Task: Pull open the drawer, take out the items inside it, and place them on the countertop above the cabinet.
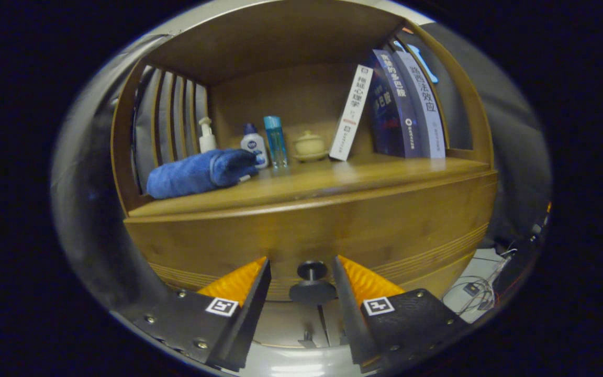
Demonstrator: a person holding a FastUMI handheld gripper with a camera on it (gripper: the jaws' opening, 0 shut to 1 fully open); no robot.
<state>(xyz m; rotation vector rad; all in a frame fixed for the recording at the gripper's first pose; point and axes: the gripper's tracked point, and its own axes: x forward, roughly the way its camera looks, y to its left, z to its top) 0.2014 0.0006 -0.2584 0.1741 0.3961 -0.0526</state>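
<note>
Both fingers [356, 285] spread, level, flanking drawer knob [312, 283], not touching.

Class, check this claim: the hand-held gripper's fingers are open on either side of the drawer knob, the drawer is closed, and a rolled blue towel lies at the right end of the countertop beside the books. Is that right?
One detail is wrong. In the gripper view the rolled blue towel lies at the left end of the countertop, by the pump bottle; the books stand at the right. The hand-held gripper is open around the drawer knob, and the drawer is closed.
</note>
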